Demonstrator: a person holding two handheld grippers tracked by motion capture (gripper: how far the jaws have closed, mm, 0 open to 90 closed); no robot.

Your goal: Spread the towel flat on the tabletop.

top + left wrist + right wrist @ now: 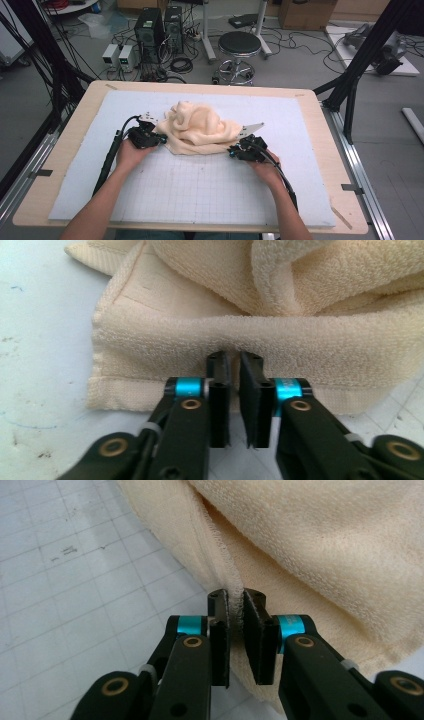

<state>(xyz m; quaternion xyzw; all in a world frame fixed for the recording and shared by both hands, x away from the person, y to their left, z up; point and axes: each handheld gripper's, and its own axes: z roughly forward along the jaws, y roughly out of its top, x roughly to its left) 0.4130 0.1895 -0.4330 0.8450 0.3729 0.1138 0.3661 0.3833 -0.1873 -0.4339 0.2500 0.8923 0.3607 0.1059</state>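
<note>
Both the left gripper and right gripper are clamped on the towel; lifting to spread it likely follows.

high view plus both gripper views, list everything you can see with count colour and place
towel: 1, cream, crumpled in the middle of the mat
mat: 1, white with a grid, covering most of the table top
table: 1, light wood, under the mat
stool: 1, black round seat, on the floor beyond the table
computer towers: 2, black, on the floor beyond the table
left gripper: 1, black with blue rings, at the towel's left edge, shut on a towel fold
right gripper: 1, black with blue rings, at the towel's right edge, shut on the towel hem
hands: 2, one behind each gripper, forearms coming in from the bottom
</note>
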